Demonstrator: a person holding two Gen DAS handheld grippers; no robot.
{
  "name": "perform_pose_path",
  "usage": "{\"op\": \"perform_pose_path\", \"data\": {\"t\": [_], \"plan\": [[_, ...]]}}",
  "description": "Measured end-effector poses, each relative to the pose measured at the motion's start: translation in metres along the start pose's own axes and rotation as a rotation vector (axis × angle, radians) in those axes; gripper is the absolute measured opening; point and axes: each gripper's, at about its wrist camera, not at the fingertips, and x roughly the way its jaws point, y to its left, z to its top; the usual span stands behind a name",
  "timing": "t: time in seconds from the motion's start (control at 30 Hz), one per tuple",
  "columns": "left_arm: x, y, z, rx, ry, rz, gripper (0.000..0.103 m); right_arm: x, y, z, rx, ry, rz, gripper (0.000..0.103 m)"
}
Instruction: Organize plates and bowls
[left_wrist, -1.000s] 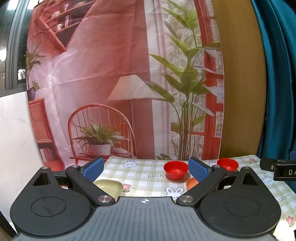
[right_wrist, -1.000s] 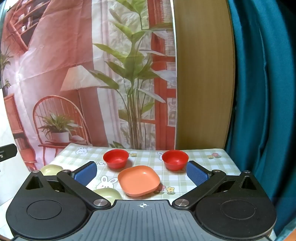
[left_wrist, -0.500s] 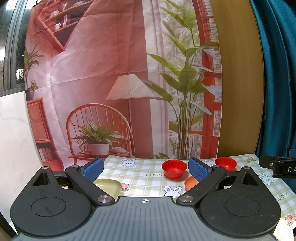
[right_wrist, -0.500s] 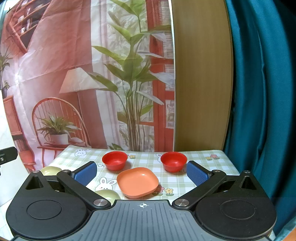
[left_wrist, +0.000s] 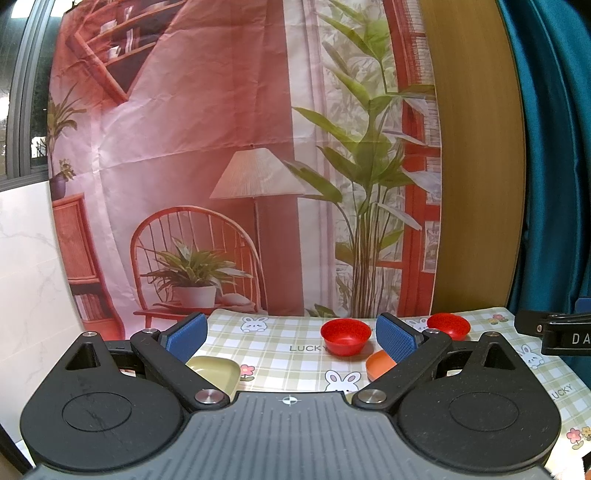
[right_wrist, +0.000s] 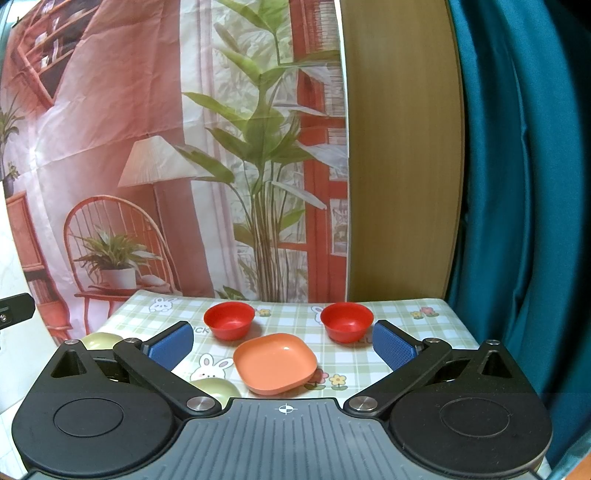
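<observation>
Two red bowls stand at the back of the checked tablecloth: the left one (right_wrist: 229, 319) (left_wrist: 345, 336) and the right one (right_wrist: 346, 320) (left_wrist: 448, 325). An orange square plate (right_wrist: 275, 362) (left_wrist: 380, 363) lies in front of them. A cream square plate (left_wrist: 214, 371) lies at the left, with a pale green bowl (right_wrist: 214, 388) nearer. My left gripper (left_wrist: 291, 338) is open and empty above the near table. My right gripper (right_wrist: 282, 343) is open and empty, held above the orange plate.
A printed backdrop hangs just behind the table, with a wooden panel (right_wrist: 402, 155) and a teal curtain (right_wrist: 524, 184) to its right. The right gripper's body (left_wrist: 554, 332) shows at the right edge of the left wrist view. The tablecloth (right_wrist: 406, 332) ends at the right by the curtain.
Both cameras have tilted or lifted slightly, so the dishes sit a little lower in view. No dish has moved and both grippers stay open.
</observation>
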Motion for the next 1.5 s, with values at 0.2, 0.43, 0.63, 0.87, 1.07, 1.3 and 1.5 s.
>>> {"op": "perform_pose_path", "data": {"t": [0.2, 0.43, 0.63, 0.87, 1.07, 1.3, 1.5], "plan": [[0.0, 0.0003, -0.0001, 0.0, 0.0, -0.001, 0.099, 0.0003, 0.0004, -0.0001, 0.0, -0.001, -0.001, 0.103], [-0.0002, -0.0002, 0.0001, 0.0, 0.0, -0.001, 0.099, 0.0, 0.0002, -0.0003, 0.001, -0.001, -0.001, 0.103], [0.0001, -0.0004, 0.0001, 0.0, -0.001, -0.002, 0.099, -0.0004, 0.0001, -0.0005, 0.001, -0.002, -0.001, 0.103], [0.0004, -0.0004, 0.0003, -0.001, -0.002, -0.001, 0.099, -0.0002, 0.0002, -0.0006, 0.001, -0.002, -0.001, 0.103], [0.0006, -0.0003, 0.0006, -0.002, -0.002, -0.002, 0.099, -0.0007, -0.0007, -0.0005, 0.001, -0.002, 0.0, 0.103], [0.0015, -0.0002, 0.0015, -0.008, 0.003, 0.002, 0.099, -0.0005, 0.0, -0.0004, 0.002, -0.004, 0.0, 0.103], [0.0028, 0.0005, 0.0021, -0.026, -0.001, 0.008, 0.099, -0.0011, 0.0005, 0.0013, 0.0, -0.002, 0.001, 0.103]]}}
